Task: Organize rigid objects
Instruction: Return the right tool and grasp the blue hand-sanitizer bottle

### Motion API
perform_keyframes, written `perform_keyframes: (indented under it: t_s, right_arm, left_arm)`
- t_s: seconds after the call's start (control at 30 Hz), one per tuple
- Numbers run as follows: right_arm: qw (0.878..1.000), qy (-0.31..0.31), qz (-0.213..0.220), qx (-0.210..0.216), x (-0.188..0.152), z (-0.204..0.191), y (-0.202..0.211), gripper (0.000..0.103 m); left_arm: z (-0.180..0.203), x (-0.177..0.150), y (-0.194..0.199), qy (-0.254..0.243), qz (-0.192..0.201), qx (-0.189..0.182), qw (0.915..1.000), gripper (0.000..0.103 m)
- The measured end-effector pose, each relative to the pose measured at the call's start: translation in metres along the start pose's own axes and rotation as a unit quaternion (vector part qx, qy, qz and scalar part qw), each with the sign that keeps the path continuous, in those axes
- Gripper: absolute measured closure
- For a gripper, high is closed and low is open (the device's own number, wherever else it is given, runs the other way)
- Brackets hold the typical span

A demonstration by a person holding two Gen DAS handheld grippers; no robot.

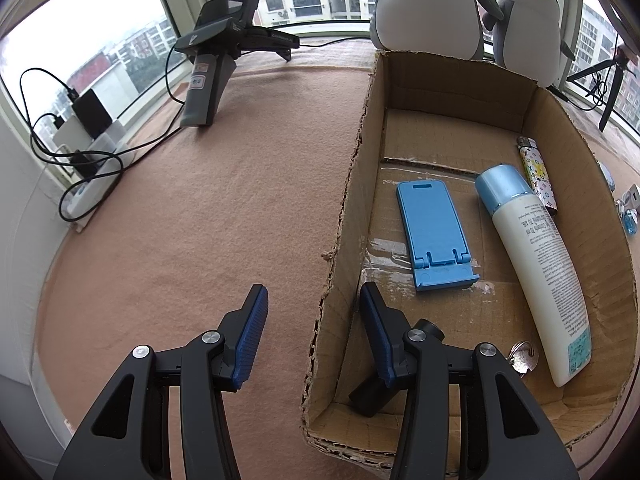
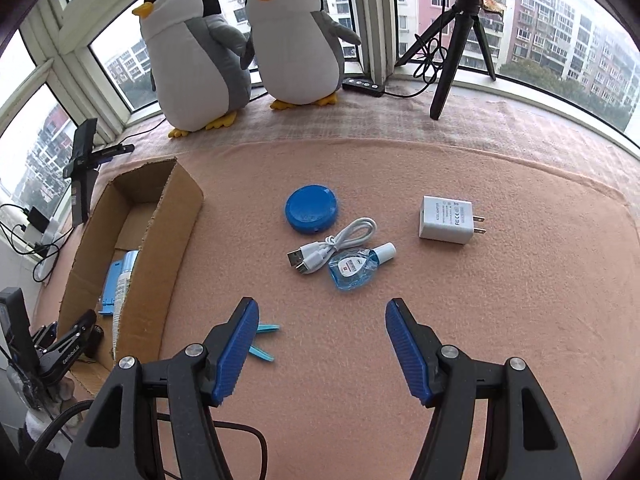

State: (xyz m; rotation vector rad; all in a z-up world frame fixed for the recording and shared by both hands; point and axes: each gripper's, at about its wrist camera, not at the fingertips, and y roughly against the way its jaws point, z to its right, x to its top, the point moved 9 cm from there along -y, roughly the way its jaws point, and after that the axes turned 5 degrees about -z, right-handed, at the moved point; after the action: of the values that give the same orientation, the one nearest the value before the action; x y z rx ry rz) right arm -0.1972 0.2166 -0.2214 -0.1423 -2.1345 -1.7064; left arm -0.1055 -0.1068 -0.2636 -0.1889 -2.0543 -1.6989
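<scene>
A cardboard box (image 1: 452, 92) holds a blue phone stand (image 1: 434, 232), a white bottle with a blue cap (image 1: 536, 268), a patterned lighter (image 1: 538, 176), keys (image 1: 522, 356) and a black object (image 1: 372, 396). My left gripper (image 1: 312, 288) straddles the box's left wall, one finger inside and one outside, jaws apart and not pressing on it. My right gripper (image 2: 322, 302) hovers open over the pink cloth with nothing between its fingers. Beyond it lie a blue round case (image 2: 311, 208), a white USB cable (image 2: 336, 248), a small blue bottle (image 2: 354, 270) and a white charger (image 2: 446, 219). A teal clip (image 2: 264, 344) peeks out beside its left finger.
Two plush penguins (image 2: 196, 56) stand at the window behind the box (image 2: 160, 240). A black tripod (image 2: 460, 44) is at the back right. Another gripper (image 1: 216, 64) on a stand and chargers with cables (image 1: 88, 136) sit at the left. Bare pink cloth (image 1: 200, 220) lies left of the box.
</scene>
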Motion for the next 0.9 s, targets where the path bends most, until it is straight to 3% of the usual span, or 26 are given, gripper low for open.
perform_keyframes:
  t_s: [0.2,0.33,0.47,0.6,0.9]
  right_arm:
    - [0.999,-0.027,-0.028,-0.008,0.008,0.018,-0.026,0.044]
    - [0.997,-0.056,-0.046,0.002,0.015,0.028,-0.04,0.055]
    - [0.995,-0.081,-0.056,0.018,0.023,0.032,-0.048,0.057]
    - [0.994,-0.085,-0.071,0.015,0.026,0.031,-0.058,0.068]
    - [0.993,-0.079,-0.087,-0.001,0.03,0.029,-0.075,0.069]
  left_arm:
    - [0.0,0.0,0.0,0.001,0.0,-0.001,1.0,0.057]
    - [0.0,0.0,0.0,0.001,0.0,-0.001,1.0,0.057]
    - [0.0,-0.001,-0.001,0.002,0.0,-0.002,1.0,0.057]
    - [0.0,-0.001,-0.001,0.003,0.0,-0.004,1.0,0.057]
    - [0.0,-0.002,-0.001,0.005,0.0,-0.005,1.0,0.057]
